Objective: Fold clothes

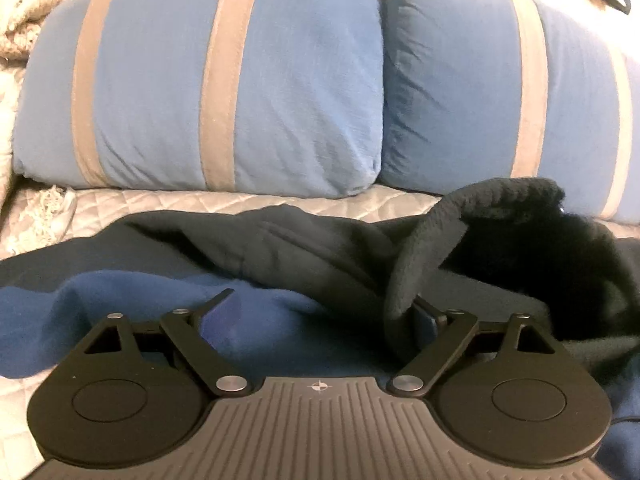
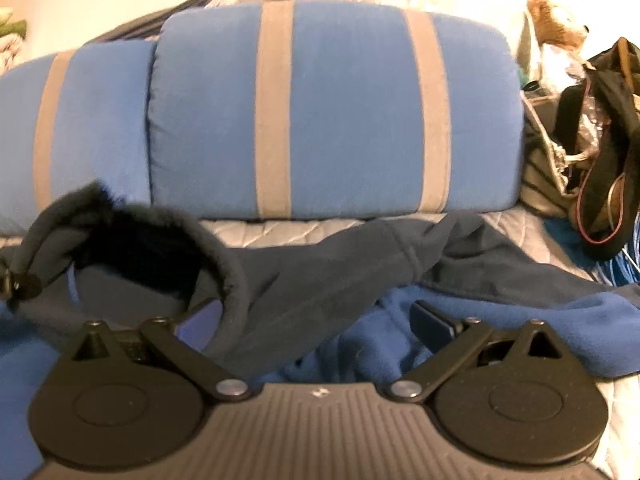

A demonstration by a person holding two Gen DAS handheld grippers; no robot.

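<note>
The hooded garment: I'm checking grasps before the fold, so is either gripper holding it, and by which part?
Neither holds it. Both the left gripper and right gripper have jaws spread wide; the hood's dark rim merely drapes against one finger of each.

The dark ribbed hem of the black-and-blue fleece garment (image 1: 424, 248) is covering the right finger (image 1: 426, 314) of the left gripper (image 1: 324, 308), so whether cloth is touching that pad is impossible to tell. In the right wrist view the same garment's rolled dark edge (image 2: 232, 280) is lying against the left finger (image 2: 200, 316) of the right gripper (image 2: 320, 318) and hiding part of it. The blue pillow with grey stripes (image 2: 340, 112) is looking smeared. The tangled pile of dark straps and cords (image 2: 600, 160) is running off the frame's right edge, too cluttered to sort. The brown plush toy (image 2: 554, 20) is showing only in part.
</note>
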